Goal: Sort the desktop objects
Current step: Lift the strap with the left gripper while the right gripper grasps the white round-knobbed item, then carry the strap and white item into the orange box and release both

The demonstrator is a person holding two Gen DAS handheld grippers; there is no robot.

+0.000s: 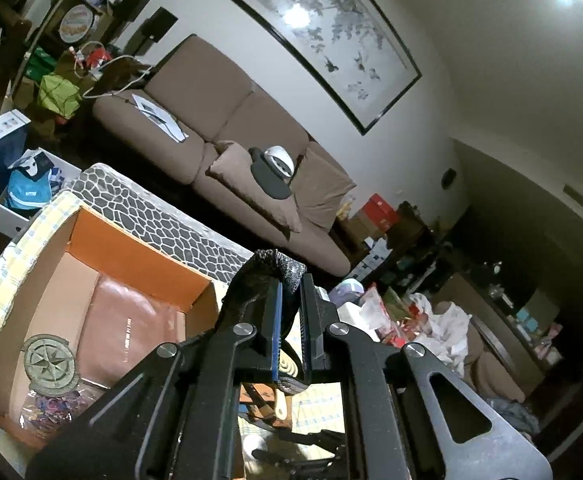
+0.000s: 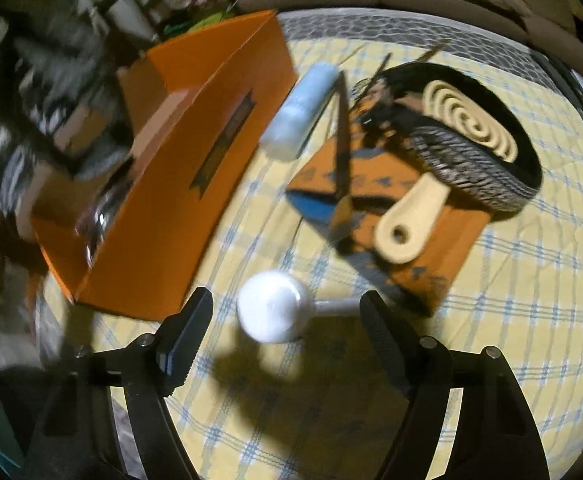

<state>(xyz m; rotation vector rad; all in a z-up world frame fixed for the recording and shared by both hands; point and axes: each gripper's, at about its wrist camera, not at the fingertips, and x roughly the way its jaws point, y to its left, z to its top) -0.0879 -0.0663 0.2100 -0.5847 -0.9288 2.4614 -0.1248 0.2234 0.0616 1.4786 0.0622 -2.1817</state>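
My left gripper (image 1: 290,286) is shut on the edge of a black knit fabric item (image 1: 269,266), held above the table. In the right wrist view that item (image 2: 487,184) has a zebra-striped band, and a cream paddle with a spiral head (image 2: 411,208) lies on it. Left of it is the orange box (image 1: 139,248) (image 2: 179,184), holding a brown leather case (image 1: 131,320) and a compass-patterned disc (image 1: 47,364). My right gripper (image 2: 287,302) points down, open, over a white ball-headed object with a grey stem (image 2: 271,308), which lies between the fingers untouched.
A pale blue cylinder (image 2: 303,112) and an orange patterned card (image 2: 443,248) lie on the yellow checked tablecloth (image 2: 511,340). A brown sofa (image 1: 231,120) stands beyond the table. Cluttered bags (image 1: 391,312) sit to the right and a white box (image 1: 31,196) on the floor to the left.
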